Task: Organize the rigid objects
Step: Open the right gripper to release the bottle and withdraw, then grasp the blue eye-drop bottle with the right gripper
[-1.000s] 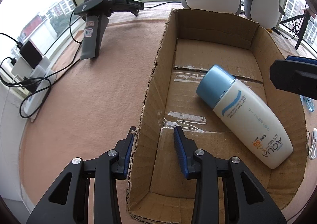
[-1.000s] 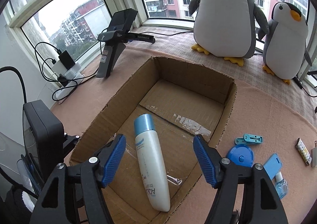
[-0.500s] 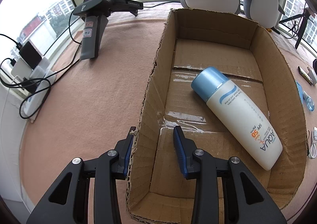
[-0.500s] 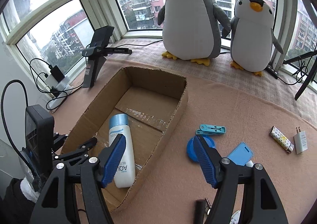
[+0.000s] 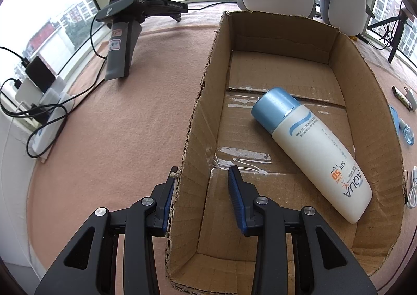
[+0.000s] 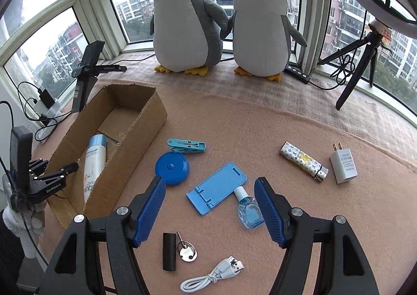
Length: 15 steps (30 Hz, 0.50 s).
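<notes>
An open cardboard box [image 5: 200, 117] [image 6: 135, 136] holds a white sunscreen bottle [image 5: 312, 154] [image 6: 95, 159] with a blue cap, lying flat. My left gripper [image 5: 202, 188] [image 6: 56, 166] is open and straddles the box's left wall, one finger outside, one inside. My right gripper [image 6: 209, 185] is open above a blue phone stand [image 6: 216, 188] and a small blue-liquid bottle [image 6: 249, 212]. On the cloth lie a blue tape measure [image 6: 172, 168], blue clothespin [image 6: 186, 145], patterned lighter [image 6: 303, 164], white charger plug [image 6: 343, 166], black cylinder [image 6: 169, 252] with a key [image 6: 186, 249], and a white USB cable [image 6: 211, 278].
Two plush penguins [image 6: 182, 21] stand on the window ledge at the back. A black tripod [image 6: 359, 60] is at the back right. A black device on a stand [image 5: 125, 34] and a power strip with cables [image 5: 44, 112] sit left of the box.
My right gripper has swung away from over the box to the right and now hangs over the loose items. The bottle shifted slightly in the box. My left gripper stayed put.
</notes>
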Each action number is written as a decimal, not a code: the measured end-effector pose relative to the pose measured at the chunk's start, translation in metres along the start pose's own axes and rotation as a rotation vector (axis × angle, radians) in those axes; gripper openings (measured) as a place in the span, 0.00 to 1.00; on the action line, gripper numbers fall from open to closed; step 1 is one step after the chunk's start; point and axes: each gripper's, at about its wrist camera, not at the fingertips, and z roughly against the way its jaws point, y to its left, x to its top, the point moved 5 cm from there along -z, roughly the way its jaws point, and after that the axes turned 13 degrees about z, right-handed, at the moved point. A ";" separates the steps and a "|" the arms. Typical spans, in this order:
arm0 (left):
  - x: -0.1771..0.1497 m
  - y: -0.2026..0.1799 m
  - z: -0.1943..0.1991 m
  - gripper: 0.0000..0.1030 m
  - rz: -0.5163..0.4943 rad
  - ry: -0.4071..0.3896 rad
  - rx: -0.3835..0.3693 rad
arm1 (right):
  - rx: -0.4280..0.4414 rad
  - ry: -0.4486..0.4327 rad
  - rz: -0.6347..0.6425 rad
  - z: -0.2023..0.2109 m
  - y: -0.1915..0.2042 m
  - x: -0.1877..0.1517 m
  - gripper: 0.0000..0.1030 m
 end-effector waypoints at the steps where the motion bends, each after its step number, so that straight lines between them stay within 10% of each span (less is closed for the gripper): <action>1: 0.000 0.000 0.000 0.34 0.000 0.000 0.000 | -0.005 0.015 0.016 -0.002 -0.003 -0.005 0.65; 15: 0.000 0.001 0.000 0.34 0.000 0.000 -0.001 | -0.025 0.153 0.082 -0.038 -0.020 -0.034 0.59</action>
